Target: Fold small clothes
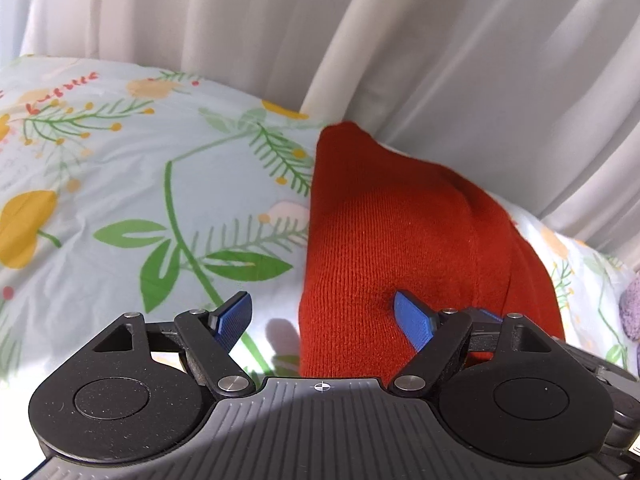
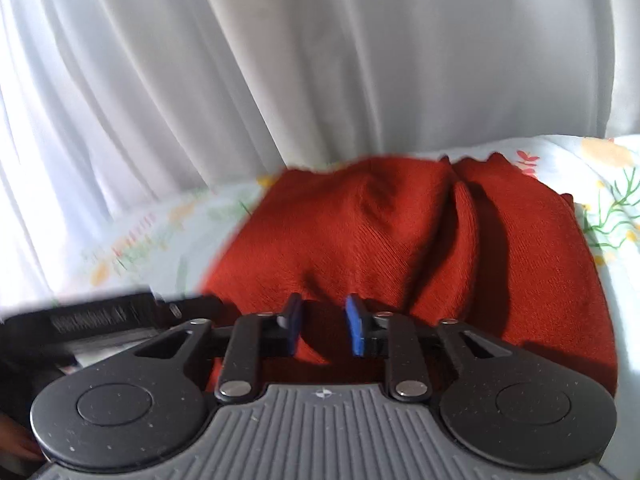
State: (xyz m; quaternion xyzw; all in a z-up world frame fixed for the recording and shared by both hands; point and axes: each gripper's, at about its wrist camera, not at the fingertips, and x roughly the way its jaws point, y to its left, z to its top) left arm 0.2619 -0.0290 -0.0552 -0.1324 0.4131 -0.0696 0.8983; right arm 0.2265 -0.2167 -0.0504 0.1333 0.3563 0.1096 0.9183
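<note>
Lying on a floral bedsheet, a red knitted garment is bunched into soft folds, with white curtains hanging just behind the bed's far edge.

From the left wrist view, the left gripper has its blue fingers spread wide apart. The garment's near left edge runs between them: the right finger rests over the red knit, while the left finger hangs above bare sheet to the left of the cloth. Neither pad pinches anything. The garment stretches away to the far right, rising to a blunt peak near the curtains.

From the right wrist view, which is somewhat blurred, the right gripper has its blue fingers drawn close together, leaving a narrow gap. A fold of the red garment fills that gap, though whether the pads actually press on it I cannot tell. Most of the cloth spreads ahead and to the right of this claw, creased down the middle. A dark object sits at the near left, beside the gripper.
</note>
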